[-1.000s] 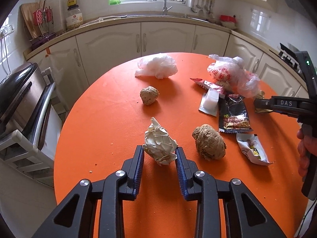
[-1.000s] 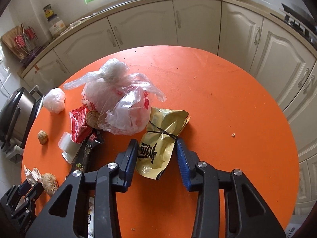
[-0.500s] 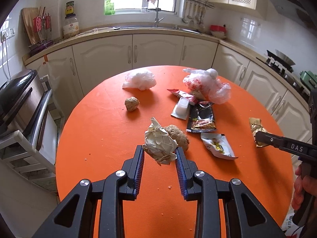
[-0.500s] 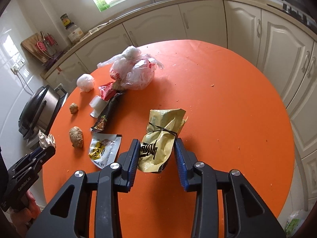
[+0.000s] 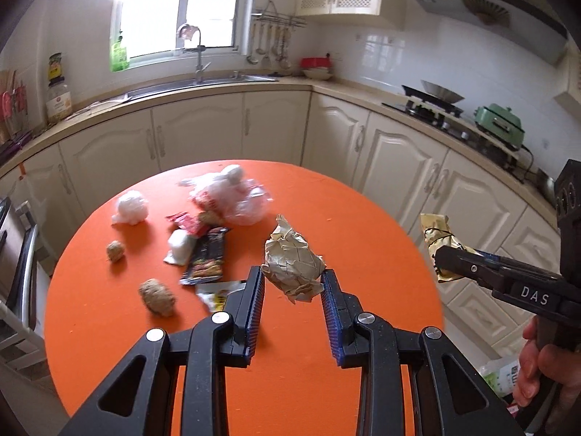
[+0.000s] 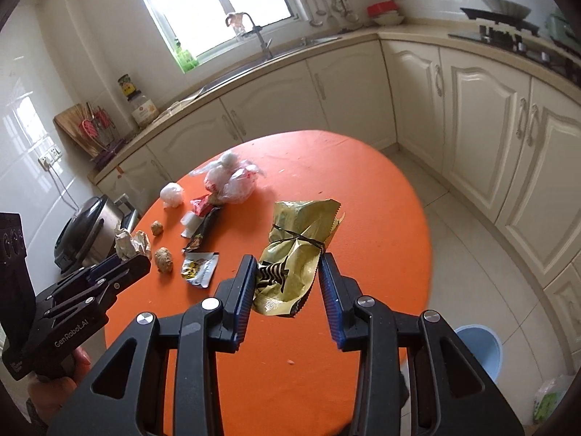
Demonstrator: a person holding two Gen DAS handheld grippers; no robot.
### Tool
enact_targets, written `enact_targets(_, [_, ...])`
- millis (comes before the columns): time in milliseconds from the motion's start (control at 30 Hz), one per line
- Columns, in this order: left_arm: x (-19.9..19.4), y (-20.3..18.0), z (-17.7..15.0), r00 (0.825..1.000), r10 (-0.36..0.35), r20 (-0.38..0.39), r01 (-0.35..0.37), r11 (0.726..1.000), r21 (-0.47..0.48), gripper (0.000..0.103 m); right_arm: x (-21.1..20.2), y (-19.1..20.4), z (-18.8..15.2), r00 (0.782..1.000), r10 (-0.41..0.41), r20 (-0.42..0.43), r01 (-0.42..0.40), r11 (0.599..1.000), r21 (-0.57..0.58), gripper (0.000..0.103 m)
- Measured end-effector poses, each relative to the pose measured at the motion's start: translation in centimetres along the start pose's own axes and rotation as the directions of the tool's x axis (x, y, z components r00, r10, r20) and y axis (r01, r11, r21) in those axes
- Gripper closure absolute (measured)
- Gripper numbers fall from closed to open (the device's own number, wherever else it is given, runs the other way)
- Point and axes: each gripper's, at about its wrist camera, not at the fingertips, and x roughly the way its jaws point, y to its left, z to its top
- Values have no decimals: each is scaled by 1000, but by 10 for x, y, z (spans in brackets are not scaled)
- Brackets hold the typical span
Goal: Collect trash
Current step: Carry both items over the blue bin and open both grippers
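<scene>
Left wrist view: from above the table's [image 5: 326,381] near edge, looking obliquely down and forward toward the window [image 5: 174,7]. Right wrist view: from farther right, facing down and leftward across the same table [image 6: 381,218]. Both share the tabletop litter, the sink counter [image 5: 181,91] and each other's gripper at the frame edge.

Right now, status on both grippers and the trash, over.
Left gripper shut on crumpled paper ball, lifted. Right gripper shut on gold wrapper, lifted. More litter on orange table. Blue bin on floor, path unobstructed.
</scene>
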Motion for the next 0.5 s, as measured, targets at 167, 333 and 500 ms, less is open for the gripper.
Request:
enact_targets(167, [13, -70, 13, 992, -127, -11, 128, 985, 115, 76, -52, -61, -6, 992, -112, 57, 107, 991, 77, 68])
enact_targets(333, [58, -135, 18, 962, -254, -101, 268, 948, 169, 76, -88, -136, -29, 964, -262, 45, 250, 952, 176, 68])
enact_targets(500, [110, -190, 4, 918, -317, -240, 365, 911, 193, 76, -86, -229, -78, 932, -352, -82, 360, 880, 309, 68])
